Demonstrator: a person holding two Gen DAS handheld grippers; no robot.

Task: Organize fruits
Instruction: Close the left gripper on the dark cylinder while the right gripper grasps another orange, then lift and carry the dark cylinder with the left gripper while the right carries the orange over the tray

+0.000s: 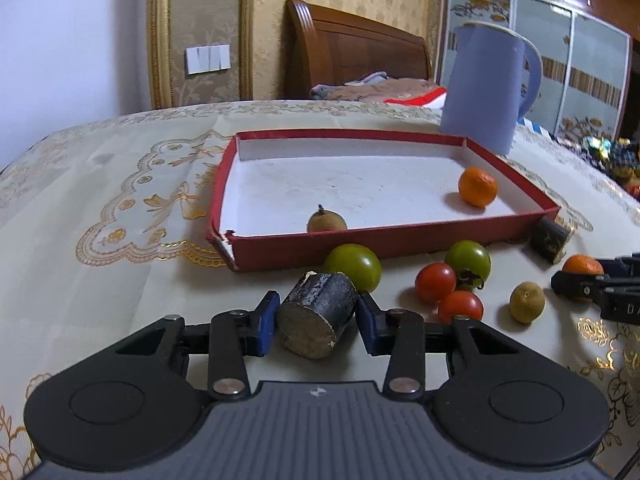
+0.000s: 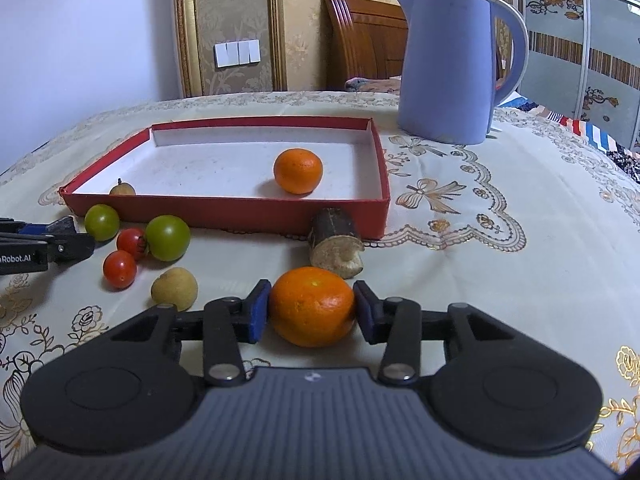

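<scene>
My right tongs have their blue pads against both sides of a mandarin that rests on the desk. I take the red tray as my landmark. Inside it sit a second mandarin toward its right side and a longan by its near left wall. Touching its near wall at the right lies a dark sugarcane piece. In front of its left part are two green tomatoes, two red tomatoes and another longan. Behind its right corner stands a blue kettle. My left tongs reach in left of the tray's near corner.
</scene>
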